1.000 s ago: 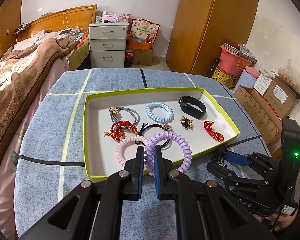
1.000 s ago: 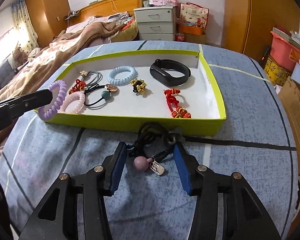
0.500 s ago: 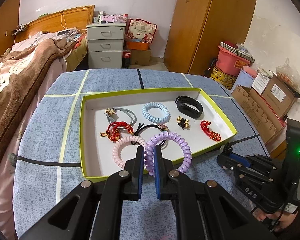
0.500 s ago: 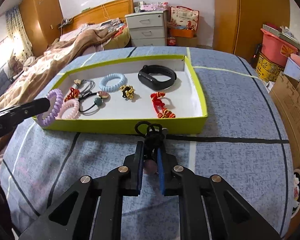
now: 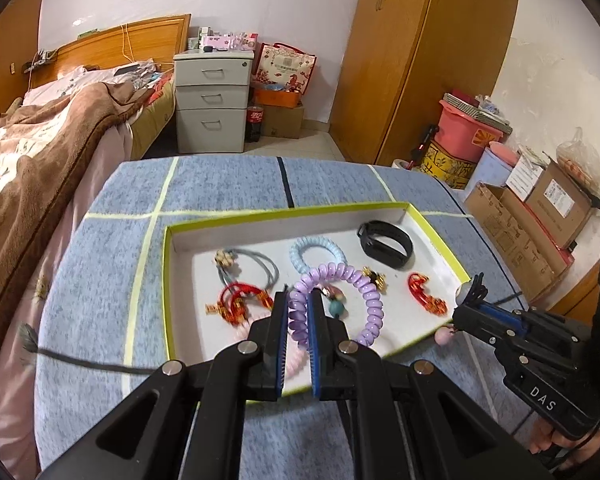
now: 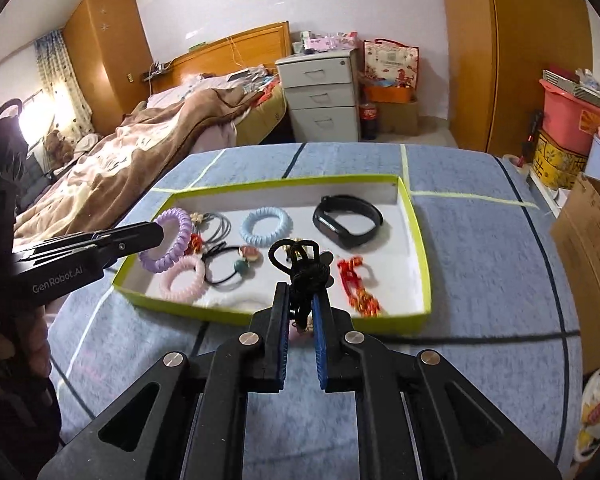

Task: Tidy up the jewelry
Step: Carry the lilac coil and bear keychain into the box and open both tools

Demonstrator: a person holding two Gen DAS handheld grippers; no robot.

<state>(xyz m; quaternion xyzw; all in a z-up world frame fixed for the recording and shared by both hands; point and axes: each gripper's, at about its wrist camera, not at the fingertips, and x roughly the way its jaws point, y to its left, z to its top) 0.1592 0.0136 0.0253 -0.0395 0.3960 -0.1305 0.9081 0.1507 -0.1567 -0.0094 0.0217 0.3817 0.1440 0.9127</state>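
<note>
From my left wrist camera, my left gripper (image 5: 298,322) is clamped narrow on the purple spiral hair tie (image 5: 352,280), pinching the coil at its 9 o'clock side; the rest of the loop arcs up and round toward 3 o'clock, held above the lime-edged tray (image 5: 436,232). In the right wrist view the same hair tie (image 6: 168,240) hangs at the tip of that gripper over the tray's 9 o'clock end.

My right gripper (image 6: 300,314) is closed tight on a black cord ornament (image 6: 300,264), its knotted loops sticking up from between the blue pads. A pale pink bead (image 5: 444,336) dangles below the fingers, seen from the left camera at about 3 o'clock of the tray, just outside its near right corner. I cannot tell whether the ornament clears the tray rim.

Lying in the tray: a pink spiral hair tie (image 6: 182,278) at the near left, a black elastic with teal and pink beads (image 6: 236,264) just beside it, a grey elastic with a gold charm (image 6: 216,224) toward 10 o'clock, a light blue spiral hair tie (image 6: 266,226) near 12 o'clock, a black fitness band (image 6: 348,220) toward 1 o'clock, and a red knotted charm (image 6: 358,284) toward 4 o'clock. A red-and-gold bracelet (image 5: 240,300) sits at the left of the tray, and a small gold charm (image 5: 374,278) sits below the band.

The tray rests on a blue checked tablecloth (image 6: 480,248).
</note>
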